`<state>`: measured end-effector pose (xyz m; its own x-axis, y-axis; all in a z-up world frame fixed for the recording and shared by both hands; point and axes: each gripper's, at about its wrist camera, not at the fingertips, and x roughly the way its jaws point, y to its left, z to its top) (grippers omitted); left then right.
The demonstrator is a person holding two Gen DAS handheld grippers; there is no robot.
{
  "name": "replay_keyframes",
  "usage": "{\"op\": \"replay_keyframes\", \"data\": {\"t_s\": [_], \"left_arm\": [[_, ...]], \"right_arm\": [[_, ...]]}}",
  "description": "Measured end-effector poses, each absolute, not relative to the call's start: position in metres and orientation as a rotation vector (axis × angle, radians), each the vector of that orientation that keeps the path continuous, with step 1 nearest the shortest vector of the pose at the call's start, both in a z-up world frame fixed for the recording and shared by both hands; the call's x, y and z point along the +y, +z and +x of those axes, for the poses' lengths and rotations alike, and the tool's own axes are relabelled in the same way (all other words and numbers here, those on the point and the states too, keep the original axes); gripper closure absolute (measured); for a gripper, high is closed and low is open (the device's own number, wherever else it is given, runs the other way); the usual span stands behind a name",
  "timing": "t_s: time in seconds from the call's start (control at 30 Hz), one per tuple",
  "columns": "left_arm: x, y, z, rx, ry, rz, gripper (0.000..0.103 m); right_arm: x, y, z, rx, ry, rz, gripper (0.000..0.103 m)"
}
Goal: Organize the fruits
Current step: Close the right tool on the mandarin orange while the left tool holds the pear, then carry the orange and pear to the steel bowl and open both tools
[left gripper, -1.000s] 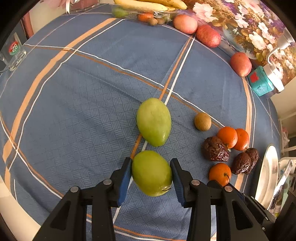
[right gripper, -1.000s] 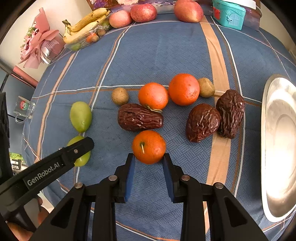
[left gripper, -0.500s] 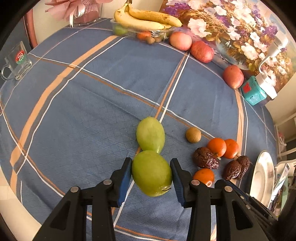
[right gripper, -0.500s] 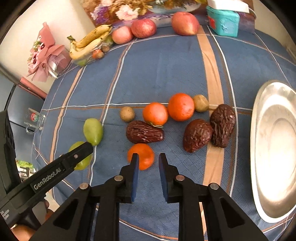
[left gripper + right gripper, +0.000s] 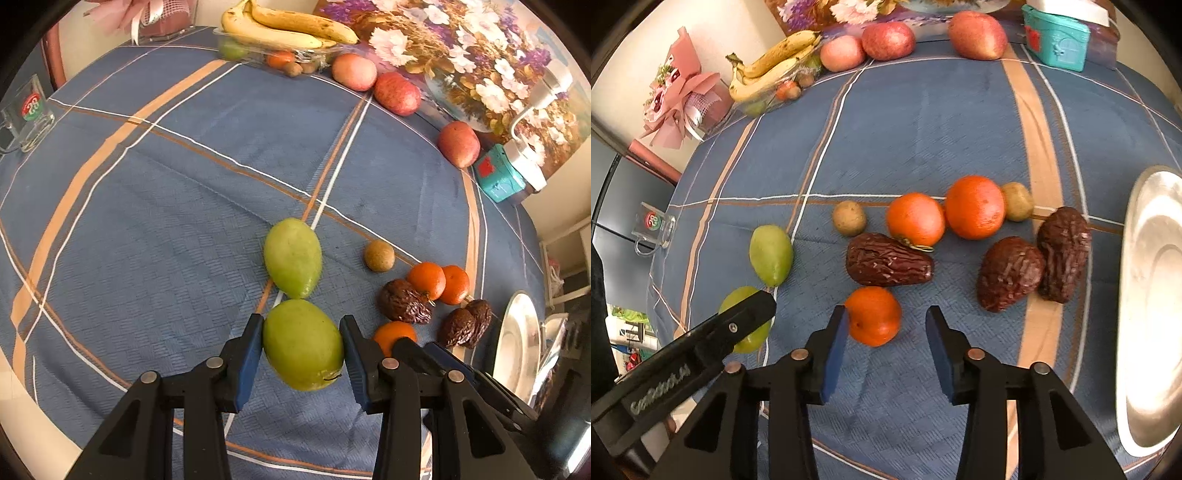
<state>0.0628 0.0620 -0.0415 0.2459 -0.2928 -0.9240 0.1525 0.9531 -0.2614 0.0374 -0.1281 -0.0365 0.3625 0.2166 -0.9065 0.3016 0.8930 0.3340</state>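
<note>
Your desk (image 5: 923,122) wears a blue cloth with orange and white stripes. Near you on it: a green mango (image 5: 771,254), two kiwis (image 5: 849,218), three oranges (image 5: 915,218) and three wrinkled dark fruits (image 5: 886,260), two of those touching. A steel plate (image 5: 1152,302) sits at your right edge. Along the far side you've got bananas (image 5: 768,70) in a clear tray, three red apples (image 5: 888,40), a teal box (image 5: 1056,40), a pink bouquet (image 5: 679,107) and a glass mug (image 5: 27,118).
</note>
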Motion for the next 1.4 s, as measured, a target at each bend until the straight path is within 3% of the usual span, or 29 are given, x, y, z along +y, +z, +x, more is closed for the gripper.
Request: {"op": "replay_keyframes", "data": {"t_s": [0.4, 0.63, 1.4], "left_arm": [[0.073, -0.045, 0.069, 1.294, -0.259, -0.174, 0.058], [0.075, -0.046, 0.070, 1.293, -0.245, -0.185, 0.058], [0.073, -0.030, 0.066, 1.257, -0.221, -0.177, 0.058]], "right_arm": [[-0.121, -0.045, 0.049, 1.243, 0.012, 0.524, 0.058], [-0.122, -0.040, 0.049, 1.241, 0.044, 0.529, 0.070], [-0.150, 0.010, 0.041, 1.124, 0.010, 0.523, 0.071]]}}
